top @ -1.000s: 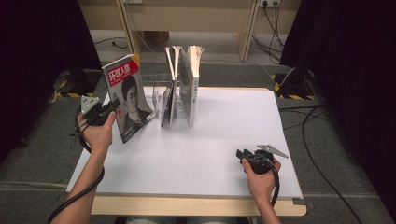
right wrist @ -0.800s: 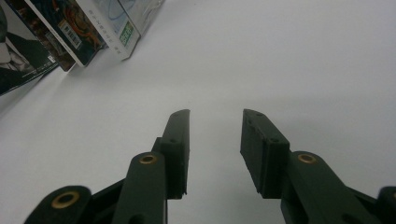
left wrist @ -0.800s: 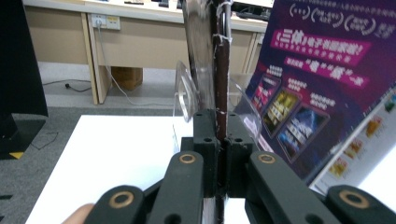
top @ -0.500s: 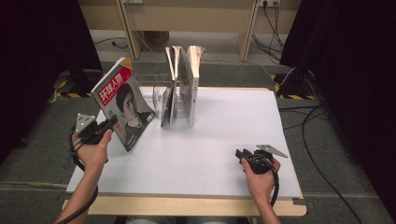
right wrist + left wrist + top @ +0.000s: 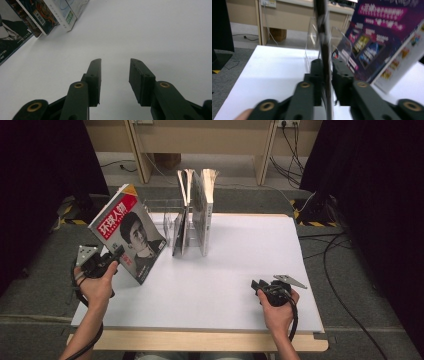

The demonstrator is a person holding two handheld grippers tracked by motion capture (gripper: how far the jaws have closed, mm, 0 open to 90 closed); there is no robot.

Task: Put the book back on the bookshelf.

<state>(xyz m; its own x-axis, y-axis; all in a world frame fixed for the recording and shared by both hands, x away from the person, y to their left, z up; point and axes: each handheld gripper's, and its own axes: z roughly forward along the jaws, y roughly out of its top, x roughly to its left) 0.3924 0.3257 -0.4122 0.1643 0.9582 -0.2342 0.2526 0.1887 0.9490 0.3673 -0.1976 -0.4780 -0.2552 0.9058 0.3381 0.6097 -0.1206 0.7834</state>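
A magazine with a red title band and a portrait cover leans tilted over the table's left part, its lower corner down at the white top. My left gripper is at its lower left edge. In the left gripper view the magazine's edge stands between the jaws of the left gripper, which have just been opening; a gap shows beside the right pad. My right gripper rests low at the front right, and the right gripper has open jaws with nothing between them.
Several books stand upright in a clear acrylic rack at the table's back middle. A purple-covered book stands just beyond the left gripper. The white table top ends at a wooden front edge; cables lie on the floor at right.
The left hand moved down and toward the front left, and the magazine tipped further over. The left jaws went from shut on the magazine to parted. The right hand stayed still.
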